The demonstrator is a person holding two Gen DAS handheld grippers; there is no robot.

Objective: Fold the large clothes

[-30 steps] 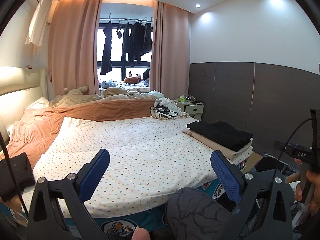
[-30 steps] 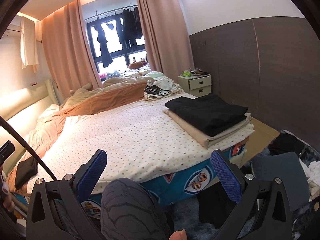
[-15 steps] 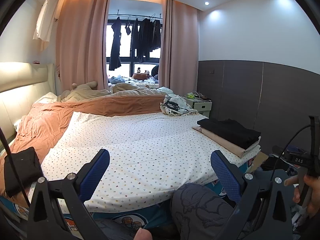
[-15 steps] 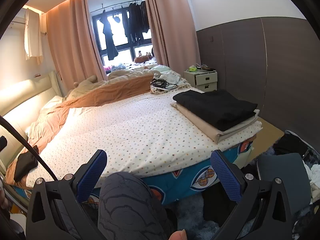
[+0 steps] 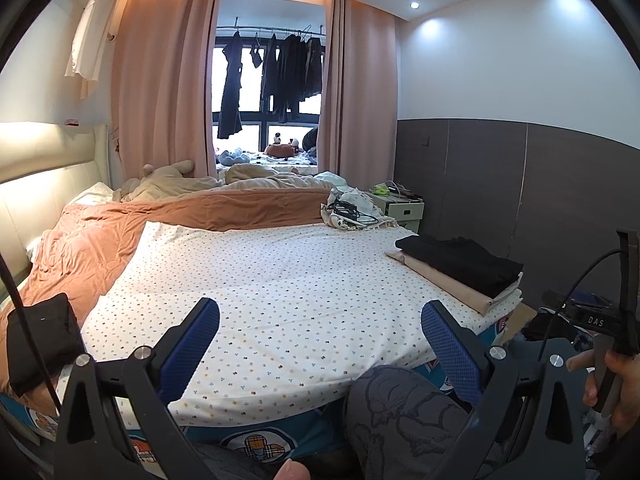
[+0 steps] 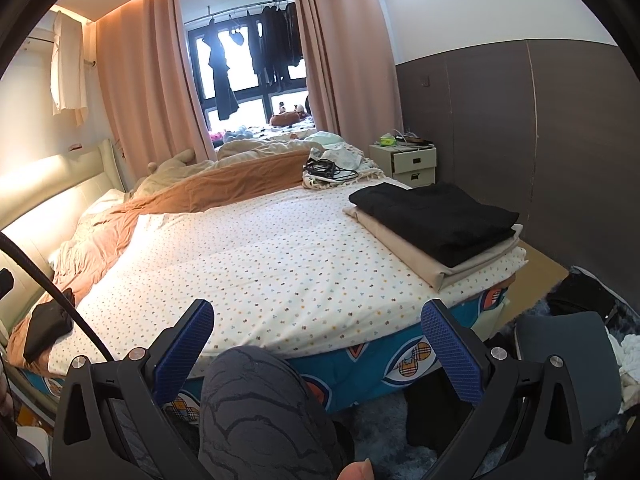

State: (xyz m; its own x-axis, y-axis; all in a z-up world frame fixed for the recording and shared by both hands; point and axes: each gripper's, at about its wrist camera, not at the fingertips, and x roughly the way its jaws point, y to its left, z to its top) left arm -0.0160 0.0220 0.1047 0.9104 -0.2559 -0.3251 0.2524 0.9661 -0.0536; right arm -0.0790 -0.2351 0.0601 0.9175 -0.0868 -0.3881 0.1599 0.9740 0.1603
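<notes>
A folded black garment point(image 5: 464, 262) point(image 6: 436, 214) lies on a folded beige one point(image 5: 448, 284) point(image 6: 412, 250) at the right corner of the bed. A dotted white sheet point(image 5: 280, 280) point(image 6: 260, 264) covers the mattress. My left gripper point(image 5: 320, 340) is open and holds nothing, hovering at the foot of the bed. My right gripper point(image 6: 316, 340) is open too, with nothing between its blue pads. A small black cloth point(image 5: 40, 340) point(image 6: 46, 326) rests at the bed's left edge. The person's knee point(image 5: 404, 412) point(image 6: 260, 404) shows below each gripper.
An orange quilt point(image 5: 160, 220) is bunched along the far and left sides. A bundle with cables point(image 5: 352, 214) sits at the far right corner by a bedside cabinet point(image 6: 408, 162). Clothes and a grey cushion point(image 6: 568, 356) lie on the floor at right. A hand holds the other gripper's handle point(image 5: 608, 364).
Both grippers have risen and tilted up a little, so the bed sits lower in both views. Both stay open and hold nothing.
</notes>
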